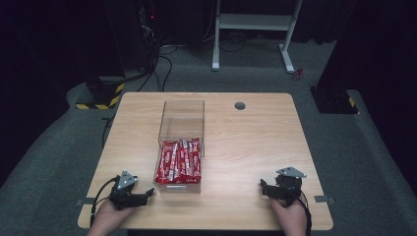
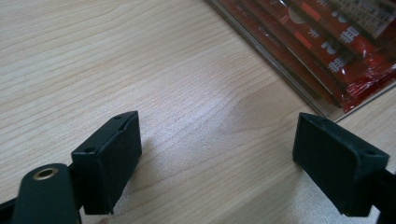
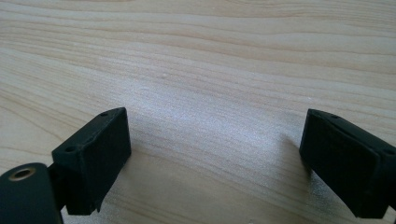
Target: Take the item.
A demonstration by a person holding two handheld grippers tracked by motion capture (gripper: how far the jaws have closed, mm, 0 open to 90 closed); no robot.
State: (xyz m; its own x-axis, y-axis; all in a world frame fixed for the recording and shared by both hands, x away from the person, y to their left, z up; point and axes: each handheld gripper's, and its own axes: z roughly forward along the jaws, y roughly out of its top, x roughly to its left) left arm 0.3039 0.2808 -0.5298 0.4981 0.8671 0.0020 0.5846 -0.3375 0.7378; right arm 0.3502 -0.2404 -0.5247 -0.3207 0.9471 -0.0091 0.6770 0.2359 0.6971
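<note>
Red packets [image 1: 179,161] with white print fill a clear box [image 1: 181,118] on pale woodgrain table [image 1: 255,147].

White stand [image 1: 253,29] beyond wooden table [image 1: 255,142]

The high view looks forward and down from above the person's side, taking in the whole wooden table [image 1: 246,142]. Each gripper view sits low, just behind its own jaws, facing along the tabletop close up. The left gripper view shares the red sachets [image 2: 327,46] with the high view, ahead-right of its jaws.

light wood table [image 1: 246,147]; clear box [image 1: 181,120] with red packets [image 1: 179,160] on it; both grippers resting near front edge.
</note>
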